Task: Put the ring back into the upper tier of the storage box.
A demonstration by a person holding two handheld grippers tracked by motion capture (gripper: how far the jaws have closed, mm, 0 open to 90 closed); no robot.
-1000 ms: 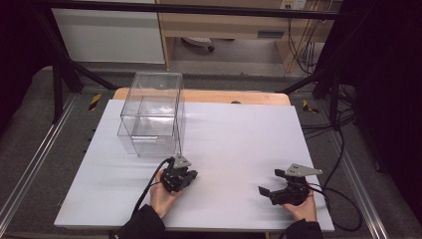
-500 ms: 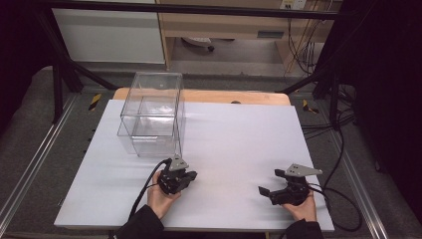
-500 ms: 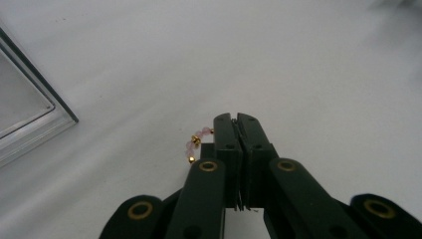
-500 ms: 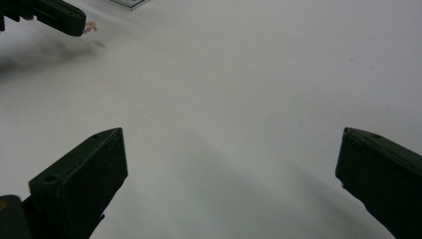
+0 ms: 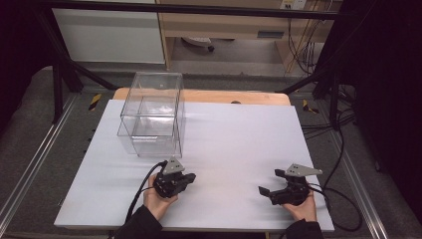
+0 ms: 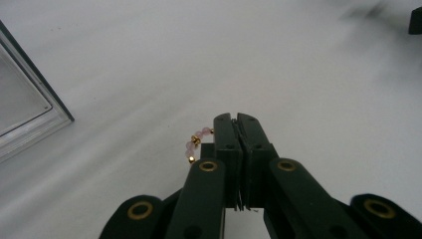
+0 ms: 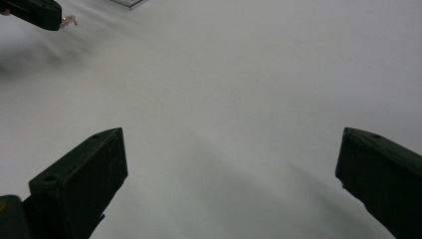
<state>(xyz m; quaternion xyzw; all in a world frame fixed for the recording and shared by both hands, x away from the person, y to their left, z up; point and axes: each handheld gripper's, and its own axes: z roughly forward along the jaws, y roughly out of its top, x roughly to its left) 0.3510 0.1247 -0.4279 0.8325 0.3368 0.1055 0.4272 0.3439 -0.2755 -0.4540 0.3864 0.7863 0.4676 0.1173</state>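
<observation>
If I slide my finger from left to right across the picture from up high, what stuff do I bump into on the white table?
Clear plastic box → left gripper, jaws shut on a bead bracelet → right gripper, jaws wide open and holding nothing.

The left gripper (image 5: 185, 178) has shifted very slightly in the lower centre-left of the high view: against the picture from a second ago, the gripper and the hand behind it sit a touch lower and further left, marginally further from the clear box (image 5: 152, 113) above. The displacement is small and barely separable from the difference in picture size. No other change is visible.
</observation>
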